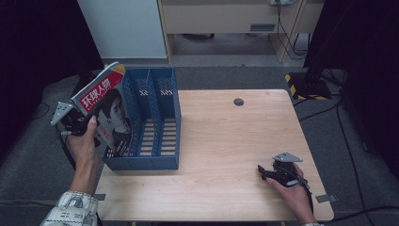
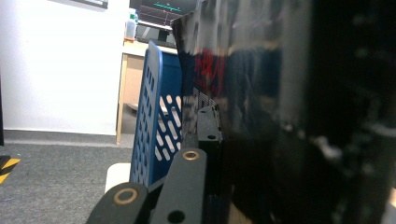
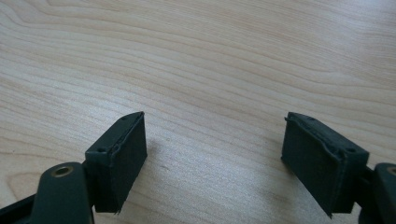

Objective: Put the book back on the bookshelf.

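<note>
Blue plastic walls of the file rack (image 1: 155, 117) stand at the table's (image 1: 226, 141) left edge, slots open upward, so a thin thing has to go in edge-first. That is likely why the left gripper (image 1: 87, 123) holds the magazine (image 1: 107, 110) almost upright, jaws clamped tight on its lower edge, tilted against the rack's outer left wall and not yet inside a compartment. The right gripper (image 3: 212, 154) rests low over bare wood well to the right, jaws spread wide around nothing, apparently kept clear.

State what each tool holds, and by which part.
Left tool grips the glossy red-topped magazine at its left edge, beside the blue plastic file rack. Right tool holds nothing.
</note>
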The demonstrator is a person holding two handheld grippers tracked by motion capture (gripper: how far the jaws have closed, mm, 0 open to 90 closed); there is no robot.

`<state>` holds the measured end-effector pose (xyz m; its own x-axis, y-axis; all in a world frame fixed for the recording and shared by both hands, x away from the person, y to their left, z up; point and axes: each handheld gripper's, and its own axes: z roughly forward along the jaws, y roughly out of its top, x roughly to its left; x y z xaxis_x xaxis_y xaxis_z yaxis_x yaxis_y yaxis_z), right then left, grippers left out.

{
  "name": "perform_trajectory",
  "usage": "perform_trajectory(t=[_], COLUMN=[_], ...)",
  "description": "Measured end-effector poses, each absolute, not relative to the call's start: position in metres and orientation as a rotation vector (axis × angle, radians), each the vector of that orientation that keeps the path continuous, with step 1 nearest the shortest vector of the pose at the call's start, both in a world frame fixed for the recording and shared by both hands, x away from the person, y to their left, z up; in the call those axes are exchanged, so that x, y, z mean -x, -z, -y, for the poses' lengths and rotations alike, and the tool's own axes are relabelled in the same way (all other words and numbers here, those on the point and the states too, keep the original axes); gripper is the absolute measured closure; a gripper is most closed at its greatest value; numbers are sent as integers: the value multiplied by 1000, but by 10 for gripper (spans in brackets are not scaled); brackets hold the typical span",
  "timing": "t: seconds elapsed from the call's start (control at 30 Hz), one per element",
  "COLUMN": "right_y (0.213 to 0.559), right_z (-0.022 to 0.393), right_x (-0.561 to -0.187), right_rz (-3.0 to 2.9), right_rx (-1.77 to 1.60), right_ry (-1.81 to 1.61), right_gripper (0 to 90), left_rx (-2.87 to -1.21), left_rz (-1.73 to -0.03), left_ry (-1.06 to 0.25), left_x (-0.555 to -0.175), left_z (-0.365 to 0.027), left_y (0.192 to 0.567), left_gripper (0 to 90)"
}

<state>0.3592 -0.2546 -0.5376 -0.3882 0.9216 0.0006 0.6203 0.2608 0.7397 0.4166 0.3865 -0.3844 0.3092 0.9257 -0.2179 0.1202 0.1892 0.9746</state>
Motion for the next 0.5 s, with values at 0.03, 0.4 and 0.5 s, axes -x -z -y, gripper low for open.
perform_trajectory(t=[0.03,0.4,0.5], right_y=[538,538,538], right_z=[255,255,255], right_x=[-359,-359,-359], right_rz=[-2103,-2103,-2104], right_rx=[-1397,-1397,-1396], right_ry=[-931,-930,-930], right_gripper=[221,222,222], left_rx=[-1255,-1252,-1251], left_rz=[-1119,-1137,-1140], left_ry=[-776,-768,-766], left_x=[-417,-415,-415], left_z=[-387,-384,-384], left_y=[384,401,402], left_gripper=[861,856,852])
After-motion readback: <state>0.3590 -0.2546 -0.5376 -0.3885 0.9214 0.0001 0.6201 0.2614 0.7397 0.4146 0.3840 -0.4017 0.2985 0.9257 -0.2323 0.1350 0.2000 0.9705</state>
